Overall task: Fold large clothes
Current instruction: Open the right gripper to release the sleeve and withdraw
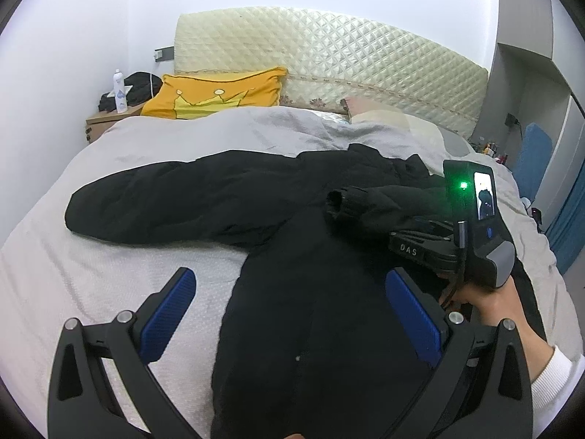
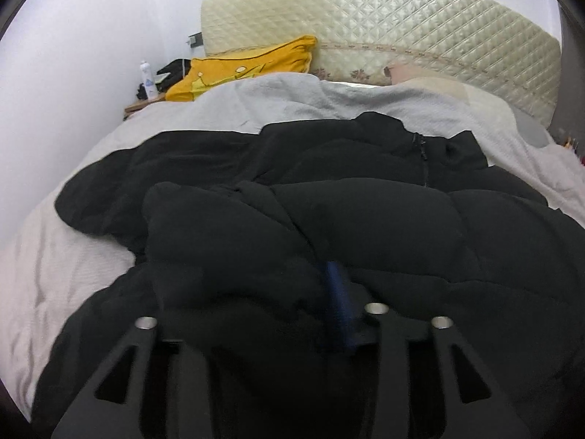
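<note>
- The black jacket point(image 1: 292, 311) lies on the grey bed cover point(image 1: 73, 256), its body running from between the left gripper point(image 1: 289, 314) fingers, spread wide, toward the headboard point(image 1: 329, 55) — one sleeve stretches left.
- The right gripper point(image 2: 256, 292) is half buried in jacket folds; only one blue pad point(image 2: 334, 285) shows, so its hold is unclear.
</note>
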`<state>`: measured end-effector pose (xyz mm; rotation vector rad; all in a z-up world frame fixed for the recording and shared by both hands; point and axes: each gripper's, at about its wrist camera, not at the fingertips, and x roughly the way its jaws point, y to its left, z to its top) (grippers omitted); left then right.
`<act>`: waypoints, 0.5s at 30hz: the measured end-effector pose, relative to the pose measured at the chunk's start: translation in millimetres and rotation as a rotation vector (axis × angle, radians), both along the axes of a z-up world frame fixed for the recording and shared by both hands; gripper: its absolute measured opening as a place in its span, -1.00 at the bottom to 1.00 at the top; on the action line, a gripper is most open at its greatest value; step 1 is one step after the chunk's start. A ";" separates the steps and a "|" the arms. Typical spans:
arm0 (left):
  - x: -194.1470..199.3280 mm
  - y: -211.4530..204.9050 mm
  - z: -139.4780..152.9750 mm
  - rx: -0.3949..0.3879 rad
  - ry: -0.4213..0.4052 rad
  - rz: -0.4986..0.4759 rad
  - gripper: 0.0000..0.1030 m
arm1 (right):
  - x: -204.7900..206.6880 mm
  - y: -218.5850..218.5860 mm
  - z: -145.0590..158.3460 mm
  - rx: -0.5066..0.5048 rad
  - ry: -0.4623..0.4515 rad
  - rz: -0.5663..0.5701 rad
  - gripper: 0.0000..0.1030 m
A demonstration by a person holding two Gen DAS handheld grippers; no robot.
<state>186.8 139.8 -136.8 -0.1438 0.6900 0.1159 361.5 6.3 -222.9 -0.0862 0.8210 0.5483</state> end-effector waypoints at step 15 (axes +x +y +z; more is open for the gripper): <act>-23.3 -28.5 54.0 0.012 -0.060 -0.003 1.00 | -75.0 -76.0 102.8 0.120 -0.081 -0.026 0.35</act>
